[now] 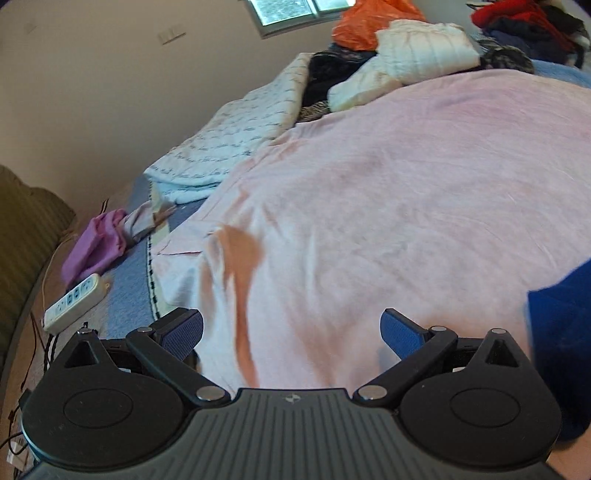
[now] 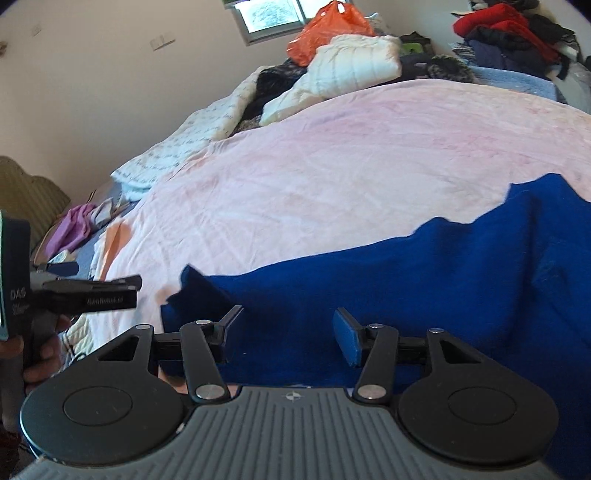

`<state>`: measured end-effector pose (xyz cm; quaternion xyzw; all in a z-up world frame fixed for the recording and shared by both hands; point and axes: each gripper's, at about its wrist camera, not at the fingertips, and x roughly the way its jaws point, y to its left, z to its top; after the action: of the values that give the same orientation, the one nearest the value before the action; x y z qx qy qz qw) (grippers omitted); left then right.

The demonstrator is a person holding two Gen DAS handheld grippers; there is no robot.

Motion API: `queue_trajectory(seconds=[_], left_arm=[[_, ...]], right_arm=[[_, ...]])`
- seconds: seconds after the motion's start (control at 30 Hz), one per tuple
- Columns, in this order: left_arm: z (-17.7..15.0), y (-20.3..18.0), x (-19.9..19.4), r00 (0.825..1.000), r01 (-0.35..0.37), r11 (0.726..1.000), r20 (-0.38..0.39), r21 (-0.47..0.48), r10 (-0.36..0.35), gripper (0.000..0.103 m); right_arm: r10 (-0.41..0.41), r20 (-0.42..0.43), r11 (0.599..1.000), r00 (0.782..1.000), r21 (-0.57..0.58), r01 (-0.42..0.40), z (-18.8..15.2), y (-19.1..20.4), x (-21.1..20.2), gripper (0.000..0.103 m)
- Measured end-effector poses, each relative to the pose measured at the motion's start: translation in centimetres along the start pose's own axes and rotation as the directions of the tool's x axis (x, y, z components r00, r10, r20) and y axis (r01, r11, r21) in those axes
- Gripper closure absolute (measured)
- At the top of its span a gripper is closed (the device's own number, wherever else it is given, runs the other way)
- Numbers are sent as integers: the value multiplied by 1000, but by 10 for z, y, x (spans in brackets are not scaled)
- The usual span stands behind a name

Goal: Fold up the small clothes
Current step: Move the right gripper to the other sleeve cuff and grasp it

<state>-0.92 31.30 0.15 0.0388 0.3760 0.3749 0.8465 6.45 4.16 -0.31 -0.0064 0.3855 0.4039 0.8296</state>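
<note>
Rumpled royal-blue garment (image 2: 424,288) (edges jagged) on pink bedspread (image 2: 332,166)

blue garment (image 2: 424,295): your right view's edge cuts it off
left gripper (image 2: 110,291): you see only its side, jaw gap unreadable
gripper print: too blurred to read

A bed (image 2: 332,155) under a pink cover fills the room. A plain pale wall (image 1: 110,74) runs along its left edge, with a daylit window (image 1: 284,9) beyond the far edge. A green padded headboard (image 1: 26,236) stands at the left.
</note>
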Motion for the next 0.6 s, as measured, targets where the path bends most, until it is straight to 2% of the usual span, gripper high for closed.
queue_trajectory(seconds=[0.1,0.2,0.4,0.43,0.5,0.53,0.6], left_arm=[[5,17,0,1000,17,998,-4,-66,-18,0],[7,19,-6,998,55,995,5,-86,-55,0],[4,9,-10,996,92,994,20,-58,-91,0],[4,8,-10,995,94,994,19,-58,-93,0],[3,8,-9,995,102,993,16,-63,-101,0],[3,8,-9,994,106,992,15,-64,-105,0],[2,6,-11,994,108,992,16,-63,-107,0]], right_arm=[[45,-63,993,997,-108,-52,-4,31,15,36],[54,-96,979,994,-188,-72,-10,57,29,33],[99,-81,983,992,-146,-110,-9,67,41,34],[105,-78,987,991,-115,-114,-9,63,41,38],[123,-63,992,990,-22,-124,-6,48,41,59],[134,-56,991,989,37,-132,-4,38,40,65],[141,-48,980,989,148,-133,-3,19,39,92]])
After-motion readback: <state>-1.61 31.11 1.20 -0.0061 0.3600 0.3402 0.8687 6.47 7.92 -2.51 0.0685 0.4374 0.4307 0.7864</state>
